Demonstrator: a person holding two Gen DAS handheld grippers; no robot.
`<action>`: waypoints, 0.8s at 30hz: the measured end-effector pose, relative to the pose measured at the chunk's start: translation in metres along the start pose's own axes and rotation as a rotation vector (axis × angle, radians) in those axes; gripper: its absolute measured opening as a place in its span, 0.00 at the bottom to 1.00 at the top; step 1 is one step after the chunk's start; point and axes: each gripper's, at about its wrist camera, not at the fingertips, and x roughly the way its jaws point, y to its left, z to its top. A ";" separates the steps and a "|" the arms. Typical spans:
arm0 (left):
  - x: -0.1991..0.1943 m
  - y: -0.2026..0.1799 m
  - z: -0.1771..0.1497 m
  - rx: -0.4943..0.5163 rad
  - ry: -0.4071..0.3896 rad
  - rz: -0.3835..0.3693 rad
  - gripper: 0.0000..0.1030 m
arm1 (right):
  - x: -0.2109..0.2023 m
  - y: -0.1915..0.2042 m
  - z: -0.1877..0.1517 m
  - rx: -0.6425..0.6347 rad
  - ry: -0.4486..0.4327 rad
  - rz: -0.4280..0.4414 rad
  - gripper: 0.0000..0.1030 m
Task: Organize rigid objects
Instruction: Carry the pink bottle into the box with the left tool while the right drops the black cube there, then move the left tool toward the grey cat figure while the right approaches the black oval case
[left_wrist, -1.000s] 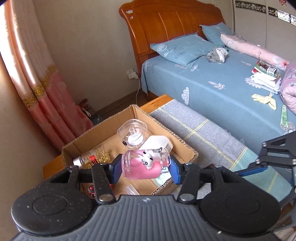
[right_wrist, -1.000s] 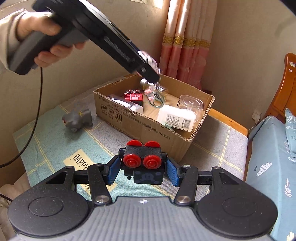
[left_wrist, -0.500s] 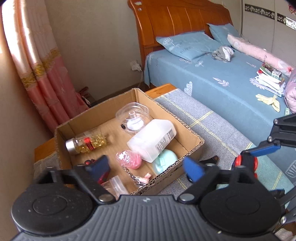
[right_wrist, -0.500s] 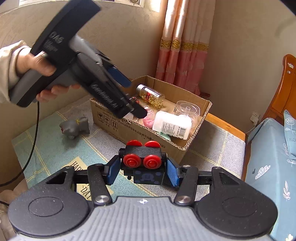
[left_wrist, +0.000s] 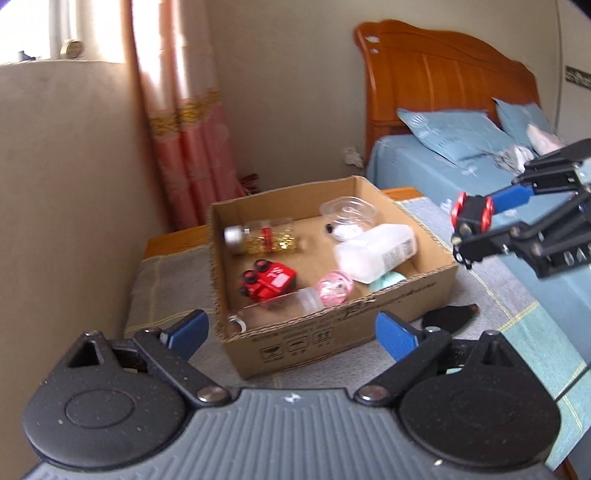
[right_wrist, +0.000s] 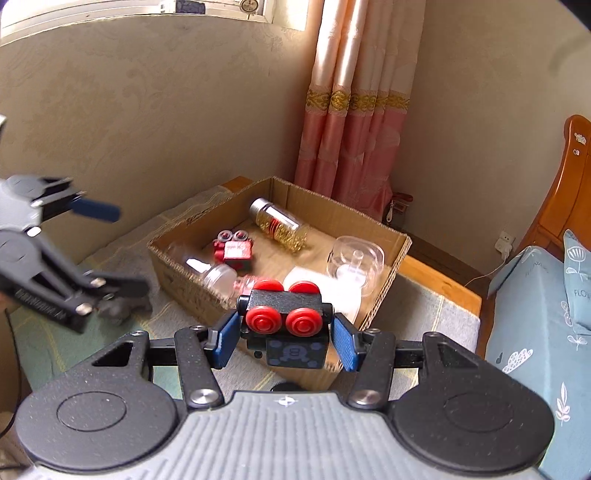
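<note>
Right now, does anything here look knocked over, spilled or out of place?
Nothing looks spilled or broken. In the cardboard box, the gold-filled bottle lies on its side and the red toy car rests tipped over. A small grey toy sits alone outside on the blanket.

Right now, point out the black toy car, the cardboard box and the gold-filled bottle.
black toy car (right_wrist: 284, 325): right wrist view, on its black body between the jaws.
cardboard box (left_wrist: 332, 339): left wrist view, on its near outer wall.
gold-filled bottle (right_wrist: 284, 223): right wrist view, on its clear side.

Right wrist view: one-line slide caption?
Right claw shut on black toy car, held before the cardboard box.
</note>
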 end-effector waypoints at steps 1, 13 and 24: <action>-0.003 0.002 -0.003 -0.009 -0.009 0.016 0.95 | 0.005 -0.002 0.006 -0.001 0.002 -0.003 0.57; -0.019 0.026 -0.025 -0.122 -0.047 0.085 0.97 | 0.084 -0.023 0.077 0.009 0.092 0.002 0.57; -0.016 0.043 -0.039 -0.178 -0.020 0.125 0.97 | 0.159 -0.036 0.102 0.119 0.210 0.045 0.57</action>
